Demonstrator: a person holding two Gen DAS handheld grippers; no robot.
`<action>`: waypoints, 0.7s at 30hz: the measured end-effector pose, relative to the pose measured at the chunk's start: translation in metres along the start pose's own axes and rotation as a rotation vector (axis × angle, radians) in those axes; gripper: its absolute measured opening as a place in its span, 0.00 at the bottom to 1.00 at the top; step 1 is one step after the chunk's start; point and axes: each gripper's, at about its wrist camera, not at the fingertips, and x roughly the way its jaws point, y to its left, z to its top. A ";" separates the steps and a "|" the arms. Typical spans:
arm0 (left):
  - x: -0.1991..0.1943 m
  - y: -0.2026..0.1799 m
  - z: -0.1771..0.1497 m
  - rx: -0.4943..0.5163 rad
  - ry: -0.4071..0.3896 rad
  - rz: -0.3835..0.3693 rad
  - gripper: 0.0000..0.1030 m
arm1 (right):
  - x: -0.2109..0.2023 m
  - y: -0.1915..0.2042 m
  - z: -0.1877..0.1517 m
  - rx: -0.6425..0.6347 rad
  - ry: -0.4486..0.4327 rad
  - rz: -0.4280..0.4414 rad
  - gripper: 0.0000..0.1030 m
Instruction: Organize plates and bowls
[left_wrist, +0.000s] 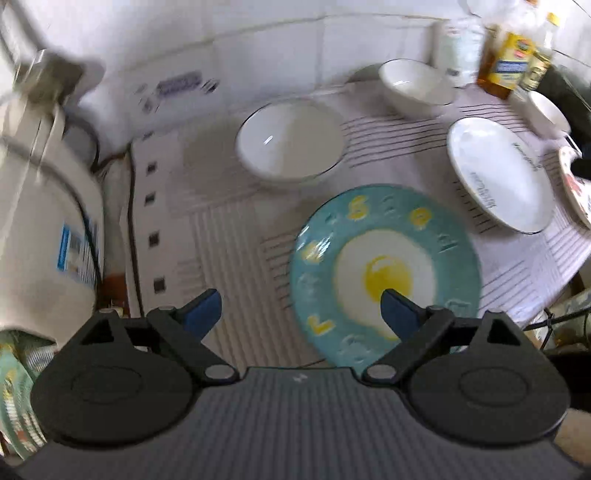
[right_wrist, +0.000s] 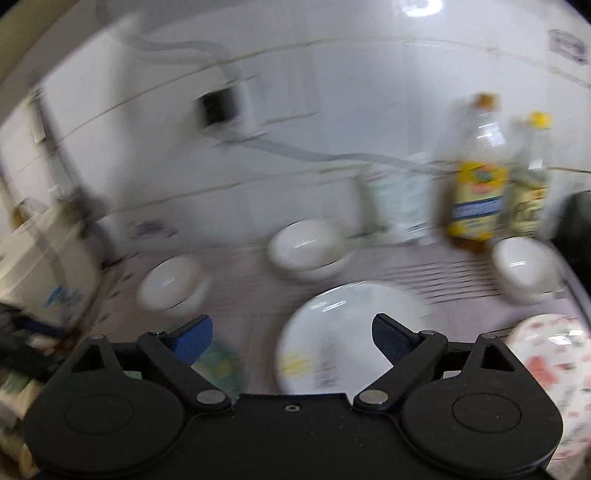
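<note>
My left gripper (left_wrist: 301, 308) is open and empty above the striped cloth, its right finger over a teal plate with a fried-egg picture (left_wrist: 384, 273). Beyond it stand a white bowl (left_wrist: 290, 146), a second white bowl (left_wrist: 415, 86) and a white plate with writing (left_wrist: 498, 173). My right gripper (right_wrist: 291, 334) is open and empty above the same white plate (right_wrist: 343, 332). The blurred right wrist view also shows three white bowls: left (right_wrist: 171, 282), middle (right_wrist: 308, 247), right (right_wrist: 524, 267). A floral plate (right_wrist: 550, 365) lies at the right; its edge shows in the left view (left_wrist: 576, 188).
A white appliance with a black cord (left_wrist: 44, 221) stands at the left. Oil bottles (right_wrist: 476, 177) and a white container (right_wrist: 402, 203) stand against the tiled wall at the back right. The striped cloth (left_wrist: 229, 240) covers the counter. A dark object (right_wrist: 576, 221) sits far right.
</note>
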 end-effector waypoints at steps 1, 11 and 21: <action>0.003 0.008 -0.004 -0.032 0.000 -0.013 0.90 | 0.006 0.006 -0.005 -0.014 0.005 0.015 0.93; 0.050 0.036 -0.029 -0.267 0.058 -0.084 0.88 | 0.083 0.015 -0.052 -0.030 0.184 0.185 0.86; 0.079 0.022 -0.026 -0.301 0.138 -0.118 0.83 | 0.104 0.018 -0.071 0.044 0.214 0.209 0.54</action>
